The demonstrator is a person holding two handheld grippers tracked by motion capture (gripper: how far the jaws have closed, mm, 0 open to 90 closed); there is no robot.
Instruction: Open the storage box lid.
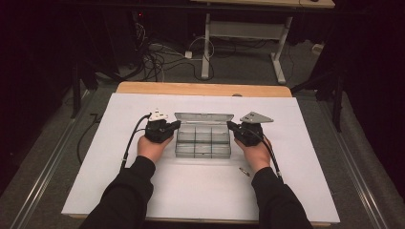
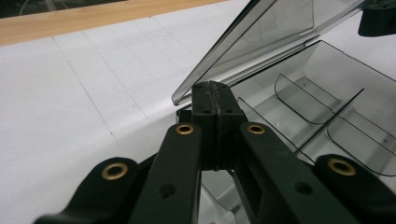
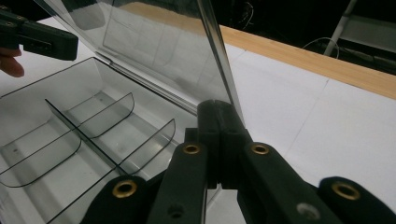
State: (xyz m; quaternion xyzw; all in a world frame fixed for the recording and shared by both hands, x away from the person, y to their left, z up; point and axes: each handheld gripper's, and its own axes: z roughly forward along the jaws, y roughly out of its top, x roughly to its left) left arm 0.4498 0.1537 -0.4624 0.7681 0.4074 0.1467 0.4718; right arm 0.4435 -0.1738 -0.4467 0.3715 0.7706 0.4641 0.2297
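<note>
You get a dim room in the high view — the far floor and both sides sink into near black, while the white table sheet (image 1: pixel 200 186) takes soft light from above and reads pale grey. Shadows under your hands stay faint. The high view is soft and grainy. In both gripper views the clear box lid (image 3: pixel 154 42) carries a milky sheen and dull reflections — your near black jaws blur slightly, their brass rivets glinting.

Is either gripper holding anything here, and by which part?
Nothing: left gripper and right gripper are shut on themselves, each beside an end of the clear box's raised lid.
</note>
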